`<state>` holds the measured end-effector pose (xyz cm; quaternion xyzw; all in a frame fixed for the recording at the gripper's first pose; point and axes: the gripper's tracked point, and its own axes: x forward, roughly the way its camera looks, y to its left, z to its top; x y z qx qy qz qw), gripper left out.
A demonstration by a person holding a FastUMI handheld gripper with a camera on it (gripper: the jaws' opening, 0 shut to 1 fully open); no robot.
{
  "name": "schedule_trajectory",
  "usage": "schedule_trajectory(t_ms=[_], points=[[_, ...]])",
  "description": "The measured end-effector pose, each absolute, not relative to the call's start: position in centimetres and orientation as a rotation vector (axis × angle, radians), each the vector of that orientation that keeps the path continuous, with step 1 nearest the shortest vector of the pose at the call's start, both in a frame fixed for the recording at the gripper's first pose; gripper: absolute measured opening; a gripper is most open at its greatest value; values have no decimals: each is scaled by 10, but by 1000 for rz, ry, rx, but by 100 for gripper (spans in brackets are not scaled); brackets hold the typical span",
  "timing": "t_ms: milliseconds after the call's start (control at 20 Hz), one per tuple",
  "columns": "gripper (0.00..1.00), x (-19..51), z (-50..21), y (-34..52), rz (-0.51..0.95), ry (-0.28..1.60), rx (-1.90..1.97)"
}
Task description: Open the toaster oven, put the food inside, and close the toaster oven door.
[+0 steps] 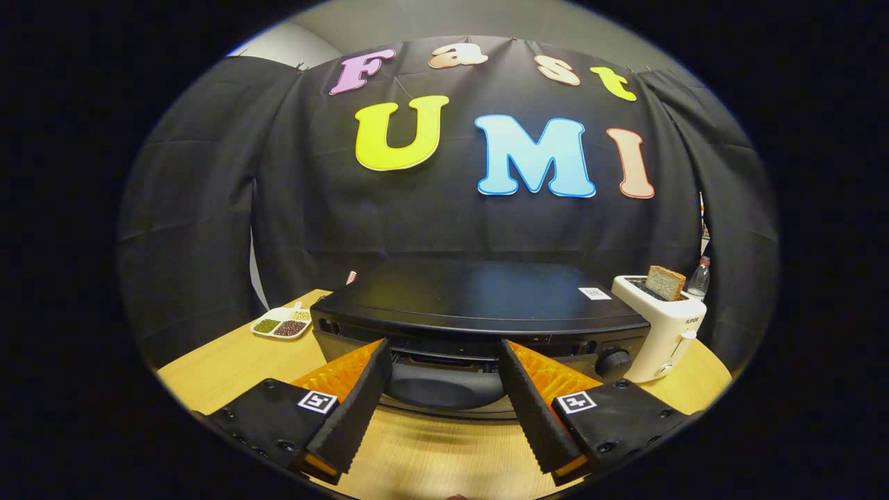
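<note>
The gripper [444, 354] was spread wide and held nothing, its two fingers aimed at the front of the black, low, box-shaped toaster oven [479, 295] standing on the pale wooden table [229, 361]. The fingertips sat close to the oven's upper front edge, on either side of the dark glass door [441, 385], which looked closed; whether they touched the housing could not be told. A round black control knob [613, 362] sat at the oven's right end, just beyond the right finger.

Opening the door appeared to be the step in hand. To do it well, the fingers would probably need to find the door's handle, which was not clearly made out, close squarely on it, then swing the door down about its hinge rather than pull straight back and drag the oven across the table.

A white pop-up toaster [663, 326] holding a slice of brown bread [665, 282] stood just beside the oven's right end. A small white divided dish [281, 323] of beans lay to its left.
</note>
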<state>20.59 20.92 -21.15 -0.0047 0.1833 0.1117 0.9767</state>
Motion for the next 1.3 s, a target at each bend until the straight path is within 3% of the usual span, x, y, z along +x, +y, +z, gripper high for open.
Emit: schedule_trajectory(t_ms=[600, 1050, 1300], points=[[100, 127, -255, 209, 265, 455, -128], [100, 81, -307, 214, 277, 697, -56], [99, 67, -269, 201, 277, 696, 73]])
